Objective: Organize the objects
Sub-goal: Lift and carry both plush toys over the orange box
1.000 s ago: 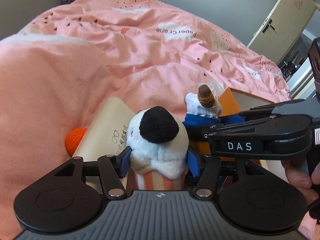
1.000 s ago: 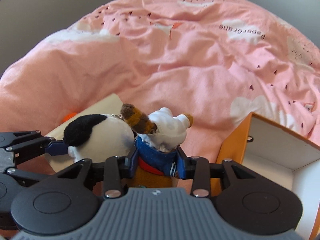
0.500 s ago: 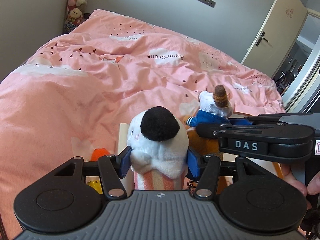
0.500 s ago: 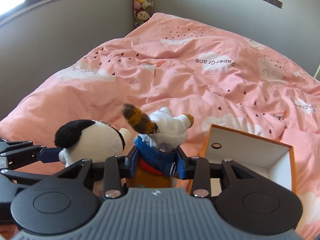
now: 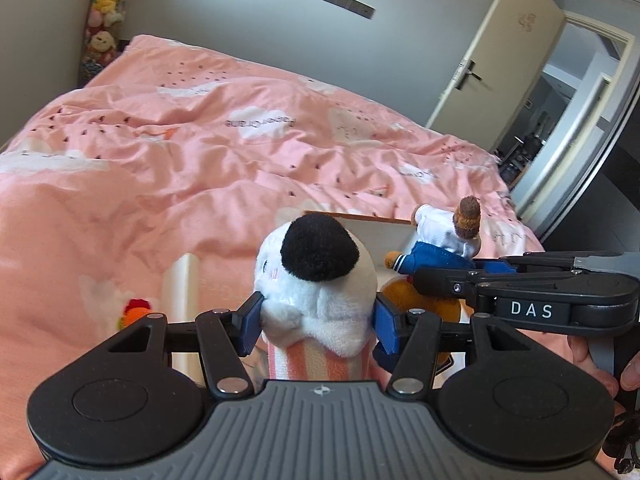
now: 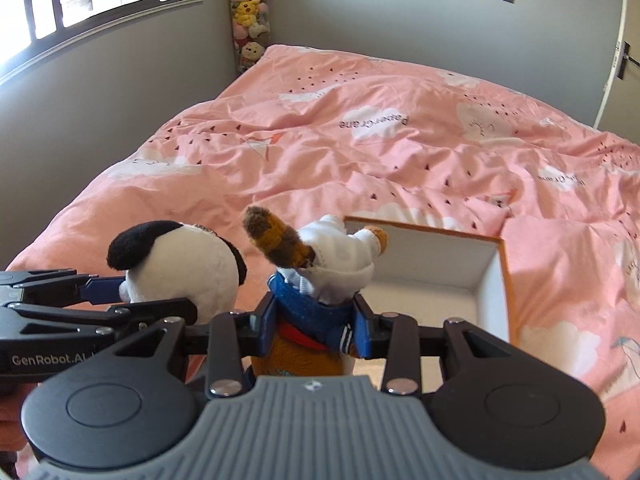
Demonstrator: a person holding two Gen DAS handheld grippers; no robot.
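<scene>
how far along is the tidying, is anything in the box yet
Done: nothing visible; the part of the orange-rimmed box in view looks empty. In hand: the left gripper is clamped on the black-and-white plush, and the right gripper on the bear plush in blue, both near the box. Left: both plushes likely go in, plus the small orange toy lying on the pink duvet.

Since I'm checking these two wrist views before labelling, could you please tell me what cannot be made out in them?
- Left wrist view: the lower body of the white plush is hidden behind the left gripper.
- Right wrist view: the near floor of the box is hidden by the brown plush and the right gripper.
- Left wrist view: the orange toy is partly cut off by the gripper's frame.
</scene>
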